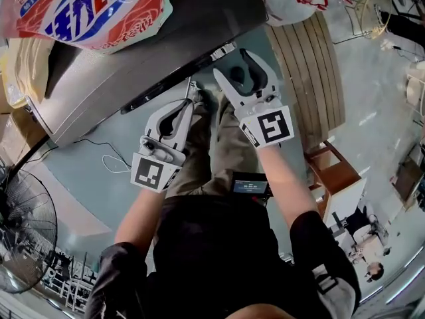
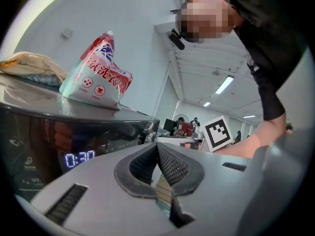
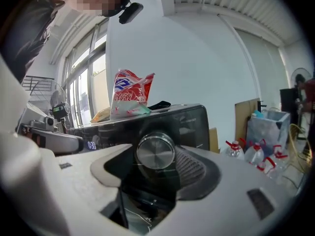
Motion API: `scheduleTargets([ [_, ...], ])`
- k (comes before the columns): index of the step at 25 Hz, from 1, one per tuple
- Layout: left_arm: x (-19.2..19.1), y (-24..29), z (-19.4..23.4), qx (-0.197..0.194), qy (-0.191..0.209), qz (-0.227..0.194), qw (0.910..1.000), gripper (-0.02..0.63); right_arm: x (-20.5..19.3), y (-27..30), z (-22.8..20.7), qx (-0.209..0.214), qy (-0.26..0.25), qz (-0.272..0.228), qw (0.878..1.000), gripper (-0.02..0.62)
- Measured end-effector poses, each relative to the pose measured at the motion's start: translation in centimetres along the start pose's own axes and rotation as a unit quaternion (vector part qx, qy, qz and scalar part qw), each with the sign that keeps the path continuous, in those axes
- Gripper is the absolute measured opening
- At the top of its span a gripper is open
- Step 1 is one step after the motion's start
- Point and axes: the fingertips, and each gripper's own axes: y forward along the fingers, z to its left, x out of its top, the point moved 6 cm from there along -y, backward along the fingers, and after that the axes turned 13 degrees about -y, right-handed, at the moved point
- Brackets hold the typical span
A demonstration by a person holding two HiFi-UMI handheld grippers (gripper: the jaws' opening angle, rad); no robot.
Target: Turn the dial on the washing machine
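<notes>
The washing machine (image 1: 119,78) stands ahead at the upper left, with a dark control panel (image 1: 179,78) along its front edge. In the right gripper view its round silver dial (image 3: 155,151) sits between the jaws of my right gripper (image 3: 152,156), which is open around it without clamping. The head view shows that gripper (image 1: 234,64) spread wide at the panel's right end. My left gripper (image 1: 192,102) hangs just below the panel, shut on nothing, its pads (image 2: 147,163) pressed together. A lit display (image 2: 78,158) reads 0:30, and the dial (image 2: 147,135) shows beyond it.
A red, white and blue detergent bag (image 1: 86,5) lies on the machine's lid. A fan (image 1: 23,231) stands at lower left and a cable (image 1: 109,158) lies on the floor. A slatted wooden panel (image 1: 312,72) and a stool (image 1: 335,175) are at right. Water bottles (image 3: 256,154) stand beyond.
</notes>
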Motion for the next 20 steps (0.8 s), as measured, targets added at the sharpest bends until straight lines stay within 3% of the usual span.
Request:
scheduleTargets([
  [7,-0.4,0.3,-0.1,-0.016,-0.003,0.0,0.9999,-0.005,-0.7,0.8,-0.4,-0.006,0.017,-0.015,1.0,0.264],
  [20,-1.6,0.2,0.5,-0.007,-0.005,0.013,0.9999,-0.005,-1.7,2.0,-0.5,0.007,0.035,-0.018,0.999,0.282],
])
